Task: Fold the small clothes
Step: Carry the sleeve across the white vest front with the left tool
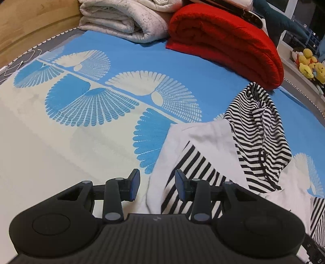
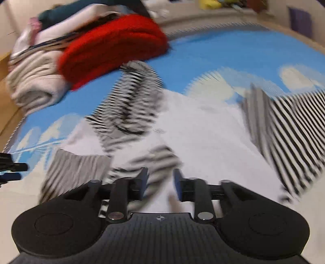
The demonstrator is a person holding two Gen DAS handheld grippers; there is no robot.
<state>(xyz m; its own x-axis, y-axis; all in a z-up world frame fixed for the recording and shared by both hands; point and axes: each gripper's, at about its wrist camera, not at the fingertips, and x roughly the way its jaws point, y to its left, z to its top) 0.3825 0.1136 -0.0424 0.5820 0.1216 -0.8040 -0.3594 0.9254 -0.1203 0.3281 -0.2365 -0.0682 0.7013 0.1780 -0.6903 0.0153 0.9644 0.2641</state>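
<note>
Bed fills both views, blue and cream sheet with fan prints. Red blanket rolled at 1 o'clock in the left view, grey quilt folded at 12 beside it, the two touching. In the right view, which is motion-blurred, the red blanket sits at 11 and the quilt at 9–10.

Garment, white with black-and-white striped parts, lies crumpled on the sheet at 3–5 o'clock in the left view; its striped hood or sleeve is bunched up and rises toward the red blanket without clearly touching it. In the right view the garment spreads across centre, striped section at 3, another striped part at 7–8.

Yellow plush toys on a shelf at 2 o'clock, off the bed.

Left gripper at 6 o'clock, jaws parted moderately, nothing between them; it hovers over the garment's near edge, contact not clear. Right gripper at 6 o'clock, jaws parted a similar gap, over the garment's striped and white fabric; blur hides whether any cloth is caught. Left gripper's tip shows at 9 in the right view.
</note>
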